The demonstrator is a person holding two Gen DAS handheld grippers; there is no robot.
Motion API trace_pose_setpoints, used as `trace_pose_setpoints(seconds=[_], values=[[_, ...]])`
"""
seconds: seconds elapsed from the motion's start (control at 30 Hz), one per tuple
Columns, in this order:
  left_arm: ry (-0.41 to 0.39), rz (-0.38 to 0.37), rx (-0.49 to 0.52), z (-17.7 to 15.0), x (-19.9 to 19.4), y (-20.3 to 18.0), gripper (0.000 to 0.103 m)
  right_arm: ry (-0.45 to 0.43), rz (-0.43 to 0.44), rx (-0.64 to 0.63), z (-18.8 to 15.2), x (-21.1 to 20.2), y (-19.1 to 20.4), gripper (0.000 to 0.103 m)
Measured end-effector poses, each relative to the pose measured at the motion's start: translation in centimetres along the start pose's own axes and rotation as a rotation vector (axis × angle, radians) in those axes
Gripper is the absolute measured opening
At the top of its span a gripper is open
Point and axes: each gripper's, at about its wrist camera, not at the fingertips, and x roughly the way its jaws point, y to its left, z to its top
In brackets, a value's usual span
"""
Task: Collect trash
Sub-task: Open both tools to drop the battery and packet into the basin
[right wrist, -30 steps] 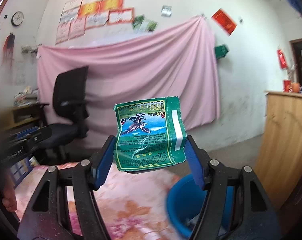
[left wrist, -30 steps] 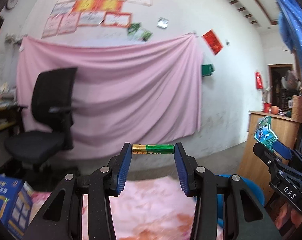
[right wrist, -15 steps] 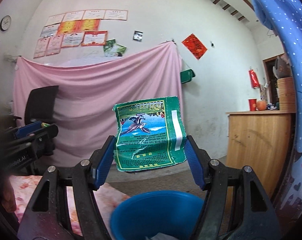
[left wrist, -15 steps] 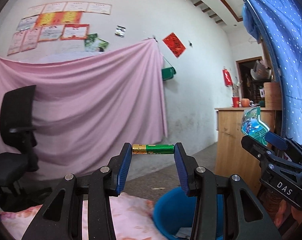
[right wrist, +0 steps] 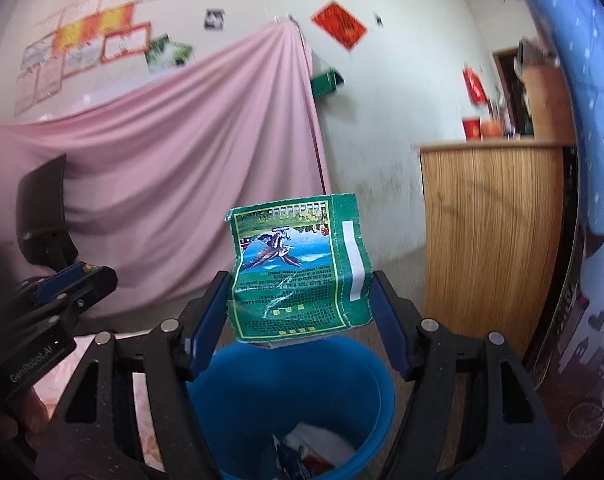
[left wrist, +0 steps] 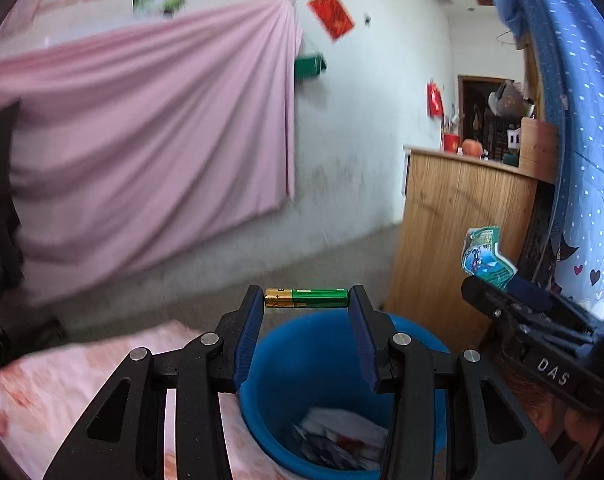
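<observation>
Glossy foil wrap on the battery (left wrist: 306,298), gold and green. Creased, printed wrapper (right wrist: 300,270), slightly shiny. Smooth blue plastic bucket (right wrist: 366,376). Matt black fingers (left wrist: 249,332) with blue rubbery pads. Grained wooden cabinet (right wrist: 490,240); soft pink cloth (left wrist: 142,140) draping the wall.

Soft even daylight, heavy fisheye bending with dark corners, background smeared by motion blur

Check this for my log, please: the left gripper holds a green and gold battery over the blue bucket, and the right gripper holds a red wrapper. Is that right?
Not quite. The wrapper clamped in the right gripper is green, not red, as the right wrist view shows. The rest stands: the left gripper holds the green and gold battery over the blue bucket.
</observation>
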Motion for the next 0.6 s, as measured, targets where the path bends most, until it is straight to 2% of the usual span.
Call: trace_pose_setpoints(seconds=[0.13,0.33,0.6], values=[[0.100,-0.024,-0.076,0.1,2.2,1.2,0.038,0.090,-0.004,0.010,-1.0,1.6,-0.5,0.094],[0.215,-0.046,-0.132,0.4,4.5,2.0,0.038,0.181,-0.004,0.020,-2.2,3.1,-0.8,0.094],[0.311,-0.061,-0.159,-0.3,6.1,1.9,0.038,0.281,0.012,0.058,-3.3,5.1,-1.7,0.094]])
